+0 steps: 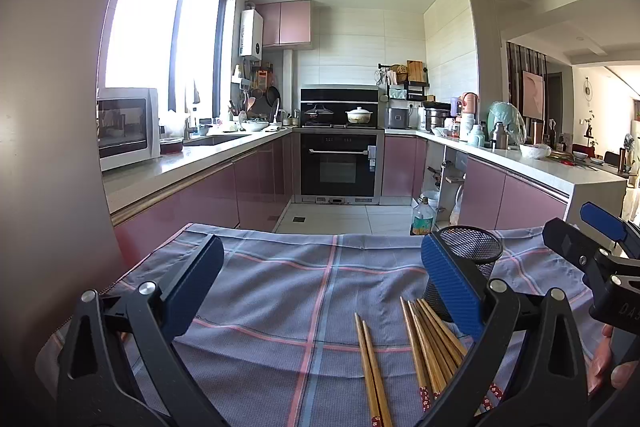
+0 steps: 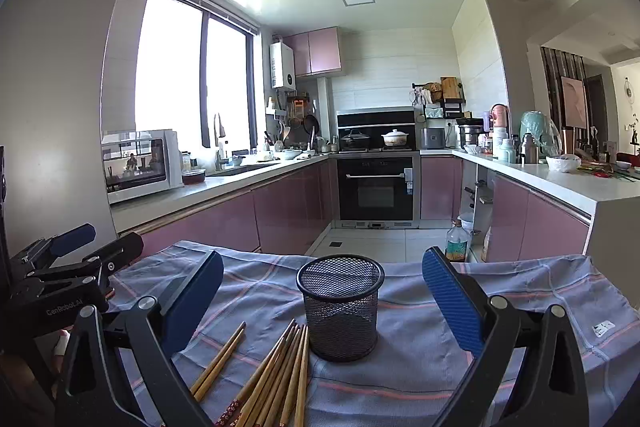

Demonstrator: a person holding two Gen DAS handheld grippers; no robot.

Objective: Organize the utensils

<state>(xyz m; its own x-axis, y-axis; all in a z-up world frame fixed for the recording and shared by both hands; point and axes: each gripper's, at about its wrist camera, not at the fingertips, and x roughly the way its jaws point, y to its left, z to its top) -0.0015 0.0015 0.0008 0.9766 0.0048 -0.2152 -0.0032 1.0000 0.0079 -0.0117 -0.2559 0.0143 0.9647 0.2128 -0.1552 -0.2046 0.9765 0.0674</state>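
Bamboo chopsticks lying loose on the blue plaid cloth over the desk, at about 7 o'clock from the black mesh cup in the right wrist view: a fanned bundle just beside the cup's base, plus a separate pair farther toward 8 o'clock. Likely light, stiff, smooth and prone to rolling or slipping; best pinched near mid-length, a few at a time, then tipped upright. Mesh cup standing upright, apparently empty, probably light enough to tip if nudged. Left gripper spread wide, pinching nothing, hovering over bare cloth. Right gripper also spread wide, empty, framing the cup without touching it.
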